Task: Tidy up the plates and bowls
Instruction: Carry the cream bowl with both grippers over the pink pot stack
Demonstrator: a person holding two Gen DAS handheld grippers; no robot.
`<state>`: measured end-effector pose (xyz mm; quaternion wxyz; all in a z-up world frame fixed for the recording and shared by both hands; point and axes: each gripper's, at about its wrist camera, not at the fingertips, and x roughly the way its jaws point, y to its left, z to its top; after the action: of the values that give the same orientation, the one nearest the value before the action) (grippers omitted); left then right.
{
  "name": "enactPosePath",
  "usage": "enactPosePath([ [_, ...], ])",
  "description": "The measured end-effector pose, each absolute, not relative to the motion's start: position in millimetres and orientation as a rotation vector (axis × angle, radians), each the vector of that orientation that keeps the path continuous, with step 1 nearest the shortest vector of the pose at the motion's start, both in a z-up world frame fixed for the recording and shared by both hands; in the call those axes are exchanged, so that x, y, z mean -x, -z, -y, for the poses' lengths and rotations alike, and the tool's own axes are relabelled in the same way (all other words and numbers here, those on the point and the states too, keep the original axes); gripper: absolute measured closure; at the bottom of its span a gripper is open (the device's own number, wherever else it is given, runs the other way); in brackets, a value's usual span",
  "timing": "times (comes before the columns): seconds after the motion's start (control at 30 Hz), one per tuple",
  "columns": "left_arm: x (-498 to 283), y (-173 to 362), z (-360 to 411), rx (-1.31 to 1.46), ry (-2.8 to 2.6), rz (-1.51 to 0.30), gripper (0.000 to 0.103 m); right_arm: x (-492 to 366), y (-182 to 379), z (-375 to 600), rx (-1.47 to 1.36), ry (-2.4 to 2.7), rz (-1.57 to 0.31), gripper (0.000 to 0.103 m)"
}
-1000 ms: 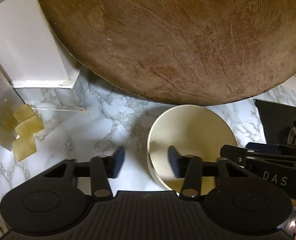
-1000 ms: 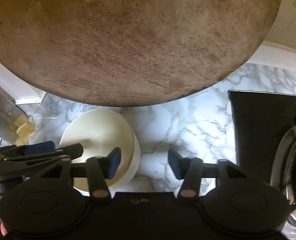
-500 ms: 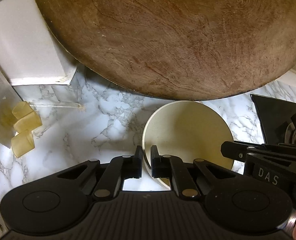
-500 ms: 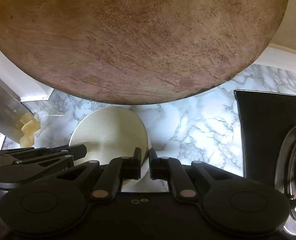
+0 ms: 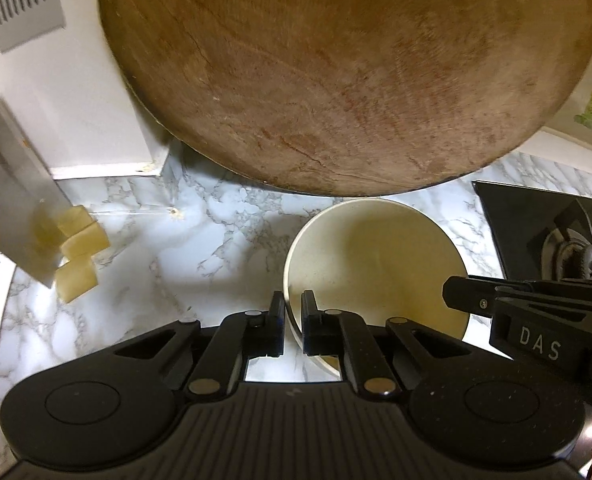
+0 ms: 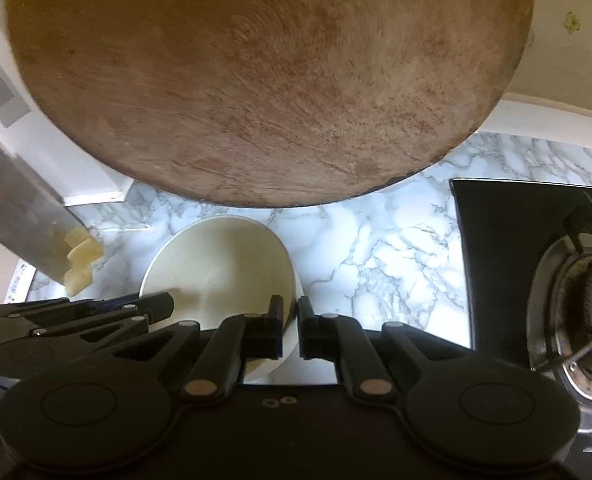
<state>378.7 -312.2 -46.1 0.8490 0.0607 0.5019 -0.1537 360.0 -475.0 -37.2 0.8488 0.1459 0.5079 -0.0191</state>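
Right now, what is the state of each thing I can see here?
Cream bowl: upright, empty, pinched at opposite rims.
Left gripper: jaws shut on the bowl's rim.
Right gripper: jaws shut on the bowl's rim.
Round wooden board: leaning behind the bowl.
Stove burner: no flame visible.

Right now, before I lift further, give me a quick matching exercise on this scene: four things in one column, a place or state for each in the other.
Things:
1. cream bowl
2. wooden board
3. stove burner
4. left gripper

Places or states:
A. far right, on the black hob
B. leaning upright behind the bowl
C. pinched at both rims
D. shut on the bowl's left rim

Pairs: 1-C, 2-B, 3-A, 4-D
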Motion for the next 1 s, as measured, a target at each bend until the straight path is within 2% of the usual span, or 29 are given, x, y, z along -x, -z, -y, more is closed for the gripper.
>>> enactPosePath([
  [0.63,-286.6,-38.1,272.0,-0.128,0.377,-0.975,0.096,-268.0,-50.2,453.5,-0.304,0.013,-0.97,0.095],
  [1.0,-232.8,-44.1,233.7,-0.121,0.369,-0.991,0.096,-215.4,-58.9,426.9,-0.311,-0.034,-0.979,0.095],
])
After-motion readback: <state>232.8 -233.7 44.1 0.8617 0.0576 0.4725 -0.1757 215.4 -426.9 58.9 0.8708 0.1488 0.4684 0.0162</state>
